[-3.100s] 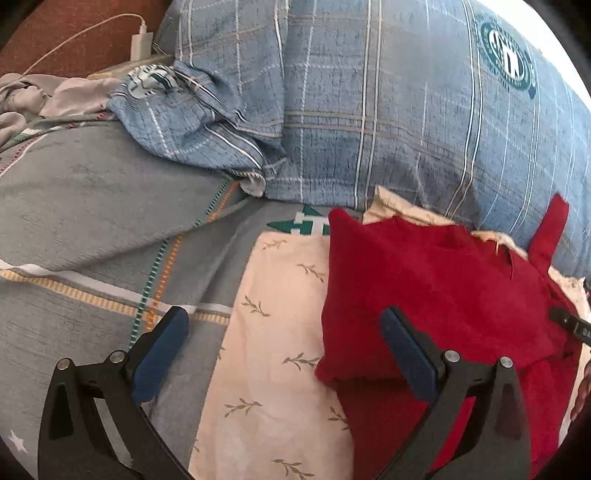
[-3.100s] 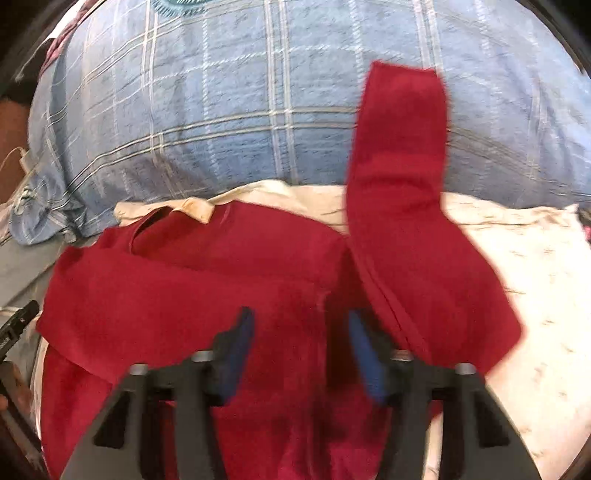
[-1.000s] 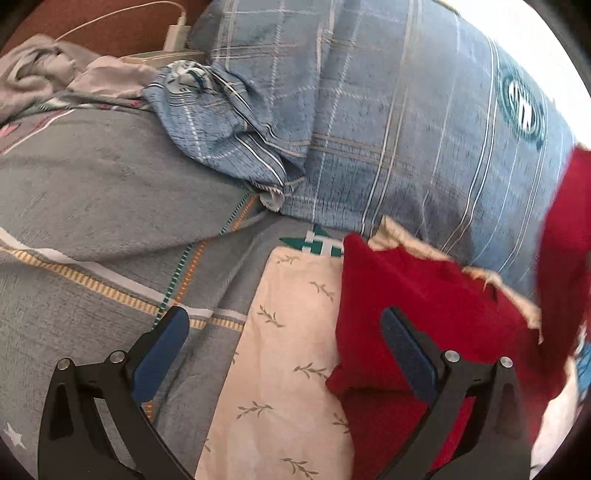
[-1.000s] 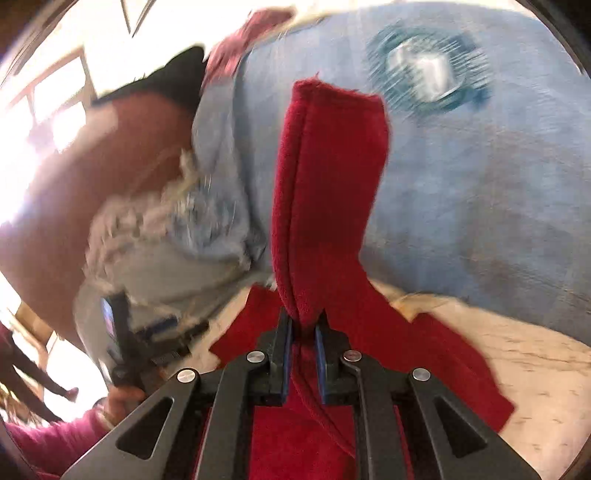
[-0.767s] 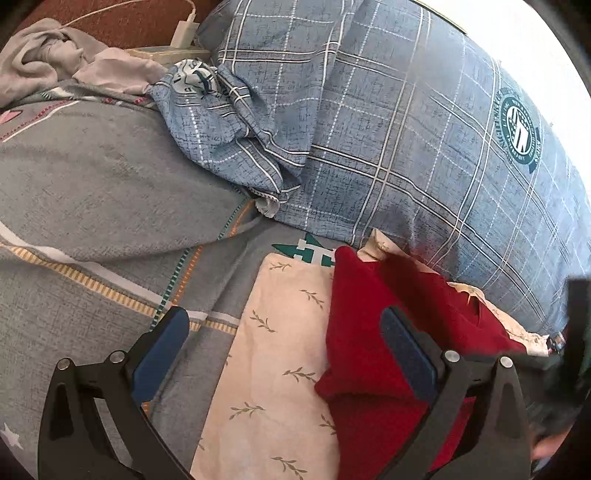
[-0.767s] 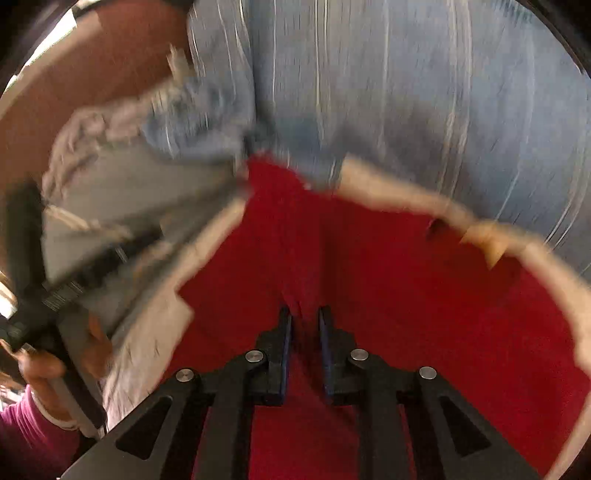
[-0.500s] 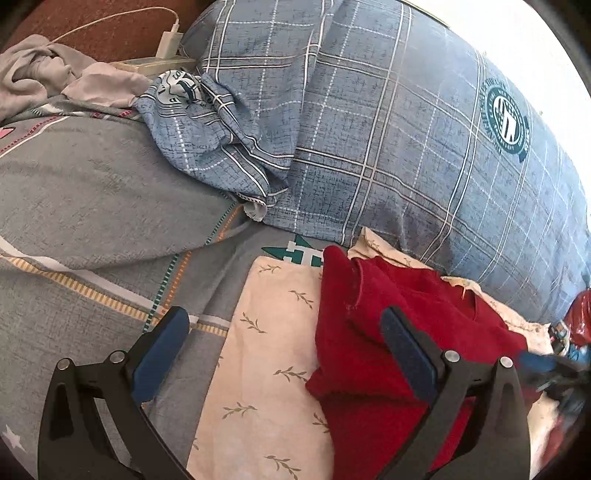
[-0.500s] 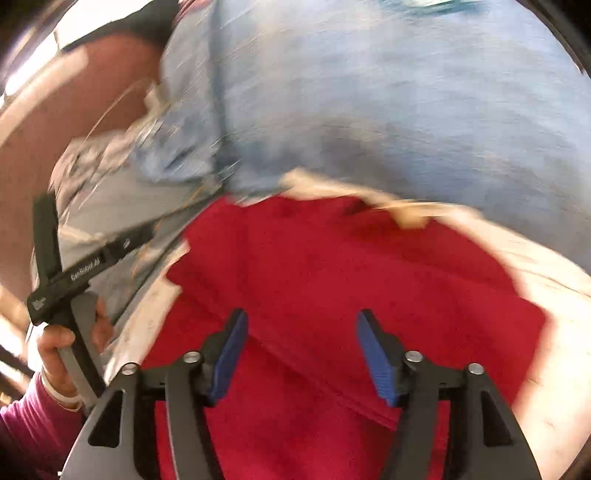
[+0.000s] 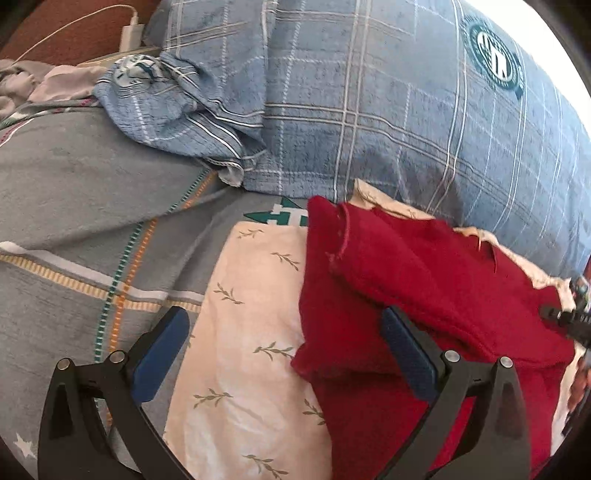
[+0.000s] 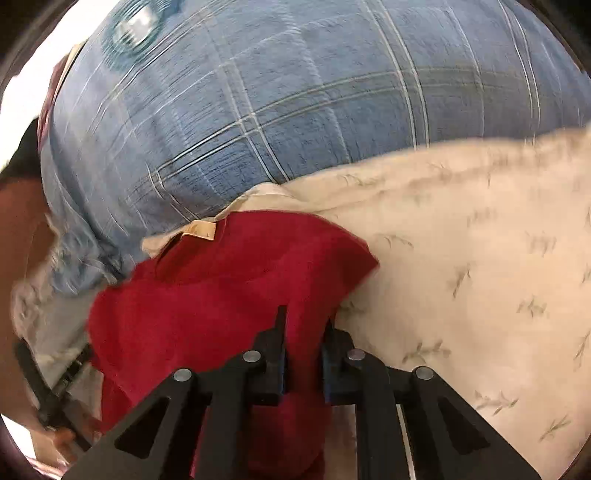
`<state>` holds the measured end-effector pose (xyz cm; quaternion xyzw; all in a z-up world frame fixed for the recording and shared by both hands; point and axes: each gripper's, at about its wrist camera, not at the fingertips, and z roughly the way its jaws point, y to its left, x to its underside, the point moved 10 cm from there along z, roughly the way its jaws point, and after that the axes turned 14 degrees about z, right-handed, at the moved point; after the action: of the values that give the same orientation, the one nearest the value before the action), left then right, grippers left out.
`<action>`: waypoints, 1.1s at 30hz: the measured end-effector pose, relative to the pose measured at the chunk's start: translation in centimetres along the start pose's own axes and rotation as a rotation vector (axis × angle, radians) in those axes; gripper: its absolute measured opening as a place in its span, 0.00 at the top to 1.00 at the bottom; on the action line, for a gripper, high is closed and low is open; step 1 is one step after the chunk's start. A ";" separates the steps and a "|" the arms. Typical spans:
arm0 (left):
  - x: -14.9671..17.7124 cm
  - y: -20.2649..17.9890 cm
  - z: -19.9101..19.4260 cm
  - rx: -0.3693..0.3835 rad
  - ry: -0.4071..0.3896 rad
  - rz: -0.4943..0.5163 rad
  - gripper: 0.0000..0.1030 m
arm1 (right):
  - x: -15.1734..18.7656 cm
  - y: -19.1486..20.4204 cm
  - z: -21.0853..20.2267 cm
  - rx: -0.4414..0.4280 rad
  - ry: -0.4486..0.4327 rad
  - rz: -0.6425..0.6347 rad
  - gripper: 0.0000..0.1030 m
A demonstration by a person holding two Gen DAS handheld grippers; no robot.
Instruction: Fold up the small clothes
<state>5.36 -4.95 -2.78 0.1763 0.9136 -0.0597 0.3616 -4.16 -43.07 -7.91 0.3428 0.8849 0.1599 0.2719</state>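
Observation:
A small red garment (image 9: pixel 424 288) lies partly folded on a cream leaf-print cloth (image 9: pixel 251 332); its sleeves are folded across the body. My left gripper (image 9: pixel 284 354) is open and empty, hovering over the garment's left edge. My right gripper (image 10: pixel 303 332) is shut on the red garment's right edge (image 10: pixel 240 288), with red fabric pinched between the fingers. A tan neck label (image 10: pixel 201 230) shows at the collar. The right gripper's tip (image 9: pixel 565 317) shows at the right of the left wrist view.
A large blue plaid pillow (image 9: pixel 388 103) with a round badge lies behind the garment, also in the right wrist view (image 10: pixel 258 110). A grey striped bedsheet (image 9: pixel 81 206) spreads to the left. A white charger and cable (image 9: pixel 129 31) lie at the back left.
The right gripper carried the red sleeve across the garment, let it go and opened, then moved to the garment's right edge and shut on it. The left gripper stayed open and nearly still.

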 end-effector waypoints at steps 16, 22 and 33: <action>0.0 -0.4 -1.1 -0.021 -0.016 0.049 0.00 | -1.9 -3.1 -3.6 0.050 -0.061 0.052 0.31; -0.1 -0.7 -1.5 -0.028 -0.028 0.057 0.00 | 2.7 -2.2 -3.0 0.120 0.005 -0.079 0.45; 0.2 0.1 -2.6 -0.018 -0.041 0.022 0.00 | 1.8 -2.0 -9.1 0.182 -0.146 -0.096 0.43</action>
<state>3.62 -4.25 -0.99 0.1820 0.9045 -0.0510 0.3823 -11.68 -44.16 -2.27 0.3343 0.8888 0.0403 0.3109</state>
